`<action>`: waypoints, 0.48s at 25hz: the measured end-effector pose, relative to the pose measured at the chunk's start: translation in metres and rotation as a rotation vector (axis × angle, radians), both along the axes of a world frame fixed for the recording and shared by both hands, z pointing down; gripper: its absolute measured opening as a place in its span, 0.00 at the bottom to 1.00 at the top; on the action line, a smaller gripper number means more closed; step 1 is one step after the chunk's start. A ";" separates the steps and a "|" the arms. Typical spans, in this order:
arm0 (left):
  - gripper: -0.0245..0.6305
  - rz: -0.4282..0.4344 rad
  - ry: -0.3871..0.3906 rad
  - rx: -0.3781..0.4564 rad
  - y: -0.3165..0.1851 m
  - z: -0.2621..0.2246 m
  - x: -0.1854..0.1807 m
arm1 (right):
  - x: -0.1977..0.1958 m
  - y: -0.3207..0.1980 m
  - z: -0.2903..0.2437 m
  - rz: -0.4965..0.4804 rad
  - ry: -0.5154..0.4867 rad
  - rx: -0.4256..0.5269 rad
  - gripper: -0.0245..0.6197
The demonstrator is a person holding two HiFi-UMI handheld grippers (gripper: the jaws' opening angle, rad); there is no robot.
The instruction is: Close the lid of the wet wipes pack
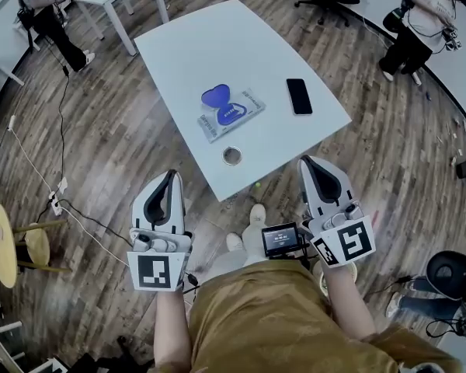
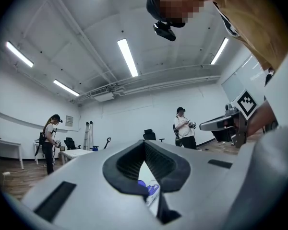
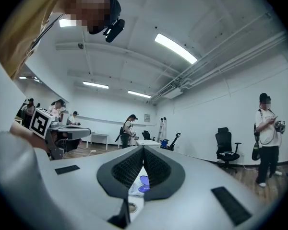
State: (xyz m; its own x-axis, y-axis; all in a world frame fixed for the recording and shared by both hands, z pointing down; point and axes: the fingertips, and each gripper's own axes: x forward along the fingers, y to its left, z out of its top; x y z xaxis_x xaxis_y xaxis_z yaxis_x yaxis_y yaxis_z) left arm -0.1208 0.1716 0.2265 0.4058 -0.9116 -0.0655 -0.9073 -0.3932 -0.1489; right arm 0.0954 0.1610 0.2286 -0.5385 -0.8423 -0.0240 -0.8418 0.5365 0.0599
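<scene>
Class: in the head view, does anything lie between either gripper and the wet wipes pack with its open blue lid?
Only a small round object, low on the table near its front corner, lies between the wet wipes pack and the left gripper and right gripper. The phone sits aside, to the right.

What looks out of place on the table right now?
Only the wet wipes pack: its blue lid is flipped open. The phone and small round object lie flat on the table; nothing looks spilled or damaged.
</scene>
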 end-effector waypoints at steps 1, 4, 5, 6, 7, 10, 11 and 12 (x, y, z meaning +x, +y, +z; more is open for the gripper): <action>0.05 -0.017 -0.001 -0.009 -0.006 0.003 -0.002 | 0.000 -0.005 0.000 0.000 0.001 0.003 0.05; 0.05 -0.076 -0.004 -0.035 -0.026 0.012 -0.009 | 0.000 -0.021 0.005 -0.017 -0.006 -0.009 0.05; 0.05 -0.089 -0.001 -0.043 -0.034 0.014 -0.011 | 0.000 -0.029 0.007 -0.025 -0.013 -0.019 0.05; 0.05 -0.098 0.003 -0.048 -0.041 0.015 -0.012 | 0.000 -0.037 0.009 -0.032 -0.020 -0.029 0.05; 0.05 -0.105 0.004 -0.053 -0.048 0.015 -0.014 | -0.001 -0.046 0.011 -0.036 -0.027 -0.037 0.05; 0.05 -0.133 -0.011 -0.061 -0.069 0.015 -0.017 | -0.002 -0.070 0.013 -0.044 -0.035 -0.044 0.05; 0.05 -0.141 -0.015 -0.063 -0.076 0.015 -0.017 | -0.001 -0.078 0.014 -0.048 -0.034 -0.045 0.05; 0.05 -0.149 -0.015 -0.065 -0.082 0.015 -0.016 | 0.000 -0.085 0.014 -0.054 -0.035 -0.047 0.05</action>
